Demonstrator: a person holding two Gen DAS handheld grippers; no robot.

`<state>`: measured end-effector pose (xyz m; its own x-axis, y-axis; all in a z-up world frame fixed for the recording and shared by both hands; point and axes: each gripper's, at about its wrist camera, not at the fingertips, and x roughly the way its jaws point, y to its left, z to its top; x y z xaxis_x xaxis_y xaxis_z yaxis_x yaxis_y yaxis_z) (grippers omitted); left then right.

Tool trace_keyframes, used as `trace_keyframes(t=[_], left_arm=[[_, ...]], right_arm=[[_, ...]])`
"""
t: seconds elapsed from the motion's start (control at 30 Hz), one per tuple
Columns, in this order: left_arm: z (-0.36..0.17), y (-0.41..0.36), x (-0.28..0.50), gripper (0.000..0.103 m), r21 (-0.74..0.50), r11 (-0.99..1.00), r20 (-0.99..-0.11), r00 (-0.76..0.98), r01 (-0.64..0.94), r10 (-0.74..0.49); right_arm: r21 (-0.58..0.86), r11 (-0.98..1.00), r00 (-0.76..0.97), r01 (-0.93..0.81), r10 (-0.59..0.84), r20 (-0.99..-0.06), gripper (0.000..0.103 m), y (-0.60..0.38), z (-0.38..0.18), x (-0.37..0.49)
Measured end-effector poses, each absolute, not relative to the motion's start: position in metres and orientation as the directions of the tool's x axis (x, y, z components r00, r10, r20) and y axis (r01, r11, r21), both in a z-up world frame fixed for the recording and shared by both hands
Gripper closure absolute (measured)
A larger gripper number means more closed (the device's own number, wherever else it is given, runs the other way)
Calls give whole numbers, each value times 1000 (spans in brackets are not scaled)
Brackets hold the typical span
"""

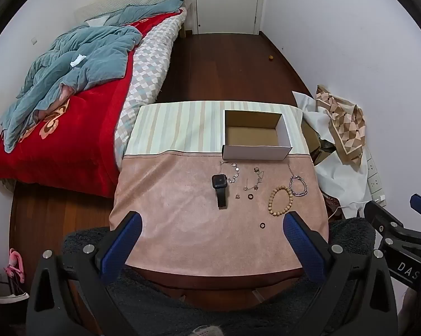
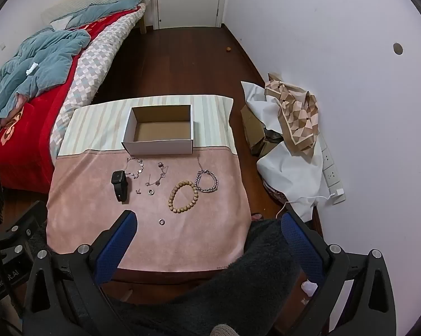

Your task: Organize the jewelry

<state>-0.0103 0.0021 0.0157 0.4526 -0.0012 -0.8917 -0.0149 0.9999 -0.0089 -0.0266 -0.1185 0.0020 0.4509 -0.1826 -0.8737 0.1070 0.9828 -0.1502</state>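
An empty open cardboard box [image 1: 255, 137] [image 2: 160, 131] stands at the back of a small table. In front of it on the pink cloth [image 1: 182, 218] lie a black smartwatch [image 1: 219, 189] [image 2: 120, 184], a wooden bead bracelet [image 1: 280, 200] [image 2: 183, 196], a silver chain bracelet [image 1: 298, 186] [image 2: 207, 182], thin chains with charms [image 1: 232, 172] [image 2: 136, 168], and small rings [image 1: 262, 225] [image 2: 161, 221]. My left gripper [image 1: 213, 219] is open and empty above the table's near edge. My right gripper [image 2: 207, 219] is open and empty, near the front right corner.
A bed [image 1: 70, 106] with a red blanket and blue quilt stands to the left. A pile of white cloth and a patterned scarf [image 2: 297, 117] lies on the right by the wall. A power strip [image 2: 332, 173] sits on the floor. A door [image 1: 227, 0] is at the back.
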Motion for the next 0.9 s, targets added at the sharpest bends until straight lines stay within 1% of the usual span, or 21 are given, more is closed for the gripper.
trace_keyframes(t=[0.9], left_arm=[[17, 2, -11, 0, -13, 1000, -891, 454, -13, -6]], right_arm=[[-152, 983, 454, 107, -184, -872, 0, -119, 7, -28]])
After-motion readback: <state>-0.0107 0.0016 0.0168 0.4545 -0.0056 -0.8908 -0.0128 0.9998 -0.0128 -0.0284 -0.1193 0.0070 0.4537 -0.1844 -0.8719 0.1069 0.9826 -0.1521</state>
